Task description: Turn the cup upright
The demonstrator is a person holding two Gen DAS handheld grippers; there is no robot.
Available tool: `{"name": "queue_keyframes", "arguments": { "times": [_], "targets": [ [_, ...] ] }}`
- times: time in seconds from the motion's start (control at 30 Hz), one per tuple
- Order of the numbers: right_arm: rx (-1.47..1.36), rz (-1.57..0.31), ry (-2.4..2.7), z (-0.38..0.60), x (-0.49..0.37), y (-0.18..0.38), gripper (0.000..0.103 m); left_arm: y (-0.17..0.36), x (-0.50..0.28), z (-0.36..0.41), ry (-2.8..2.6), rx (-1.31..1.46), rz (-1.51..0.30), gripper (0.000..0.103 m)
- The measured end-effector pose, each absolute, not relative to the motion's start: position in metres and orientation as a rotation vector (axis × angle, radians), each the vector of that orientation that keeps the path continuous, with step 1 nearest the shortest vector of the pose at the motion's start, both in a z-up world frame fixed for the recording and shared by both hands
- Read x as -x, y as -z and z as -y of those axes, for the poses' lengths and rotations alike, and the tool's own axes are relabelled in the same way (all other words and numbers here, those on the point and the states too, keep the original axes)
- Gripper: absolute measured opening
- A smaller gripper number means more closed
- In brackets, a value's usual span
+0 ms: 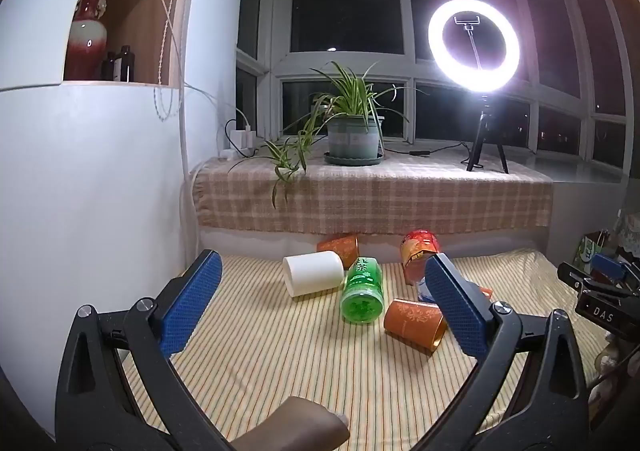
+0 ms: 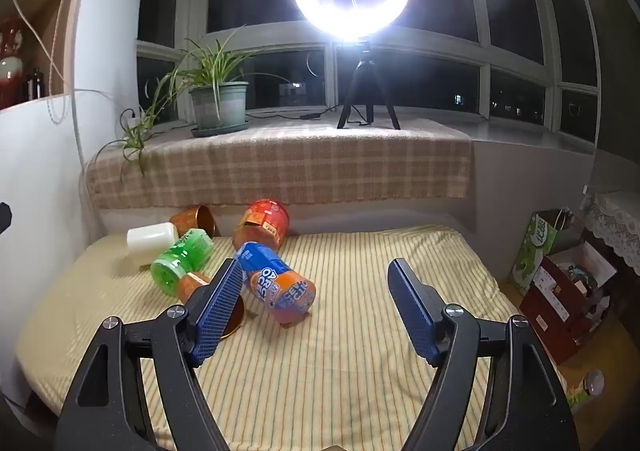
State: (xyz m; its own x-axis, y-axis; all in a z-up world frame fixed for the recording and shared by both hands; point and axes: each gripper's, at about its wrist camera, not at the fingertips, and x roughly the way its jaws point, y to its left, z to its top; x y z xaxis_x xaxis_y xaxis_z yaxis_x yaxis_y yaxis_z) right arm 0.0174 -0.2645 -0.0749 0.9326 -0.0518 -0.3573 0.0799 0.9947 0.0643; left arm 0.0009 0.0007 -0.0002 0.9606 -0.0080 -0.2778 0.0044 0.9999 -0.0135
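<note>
Copper-coloured cup (image 1: 415,323) lies tipped on the striped bed; it looks light and slick, so pinch its rim — both your jaws gape empty.

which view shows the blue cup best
The right wrist view. There the blue cup lies on its side in plain sight on the striped cloth, lettering showing, just beyond the open right gripper. In the left wrist view only a sliver peeks out behind a gripper finger.
</note>
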Motion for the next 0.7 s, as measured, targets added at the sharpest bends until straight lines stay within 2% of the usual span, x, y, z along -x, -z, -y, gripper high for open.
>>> {"name": "queue_keyframes", "arguments": {
  "times": [0.7],
  "targets": [
    [-0.057,-0.356,0.062,0.2582,-0.0182,0.0770,0.075,0.0016,0.0003,-0.0073,-0.013,0.029,-0.266,0.103]
  ]
}}
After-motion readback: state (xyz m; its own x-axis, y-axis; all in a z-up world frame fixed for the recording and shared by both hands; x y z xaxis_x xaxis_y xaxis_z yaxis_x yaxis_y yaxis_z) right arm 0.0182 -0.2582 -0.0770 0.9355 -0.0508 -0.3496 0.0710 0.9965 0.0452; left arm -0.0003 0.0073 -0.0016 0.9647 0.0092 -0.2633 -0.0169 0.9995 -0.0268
